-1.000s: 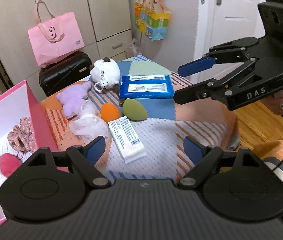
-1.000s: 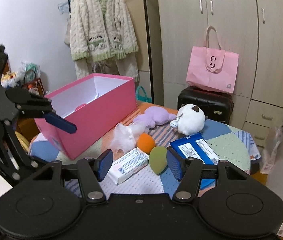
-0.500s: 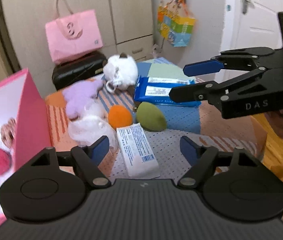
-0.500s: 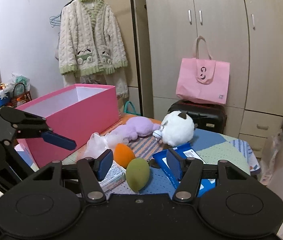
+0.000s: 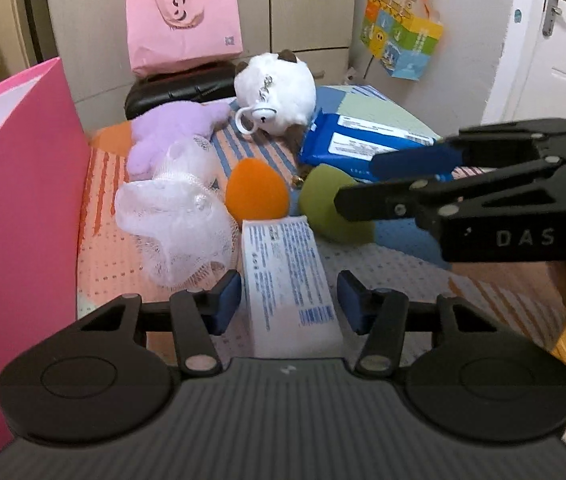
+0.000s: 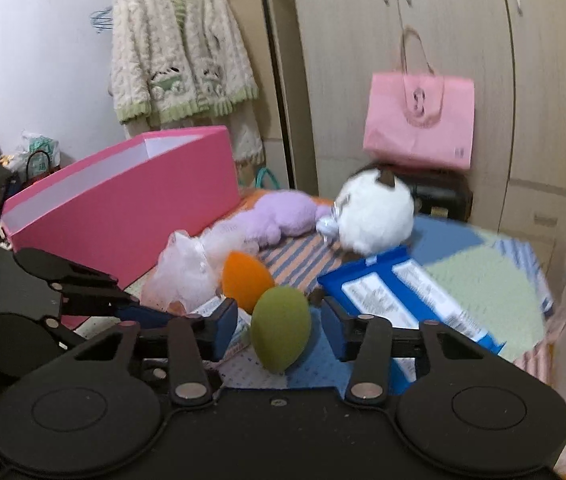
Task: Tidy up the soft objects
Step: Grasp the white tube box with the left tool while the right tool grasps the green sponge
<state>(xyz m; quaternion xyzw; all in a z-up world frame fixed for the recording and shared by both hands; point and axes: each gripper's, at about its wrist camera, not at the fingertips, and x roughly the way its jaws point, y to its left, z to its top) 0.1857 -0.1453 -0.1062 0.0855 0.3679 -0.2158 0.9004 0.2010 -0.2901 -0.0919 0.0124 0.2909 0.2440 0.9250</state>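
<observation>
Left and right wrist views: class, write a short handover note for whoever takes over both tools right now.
Left tool: closing around the white packet, pads not yet touching.
Right tool: closing around the green sponge, not yet gripped.
On the table: orange sponge, white mesh puff, purple plush, white plush, blue wipes pack.
The pink box stands alongside; its contents are hidden.
Left: everything on the table.

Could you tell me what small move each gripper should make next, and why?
Probably finish closing. The left gripper straddles the white packet, the right gripper straddles the green sponge; both jaws are closing, though gaps show beside the pads. After that, likely lift towards the pink box.
</observation>
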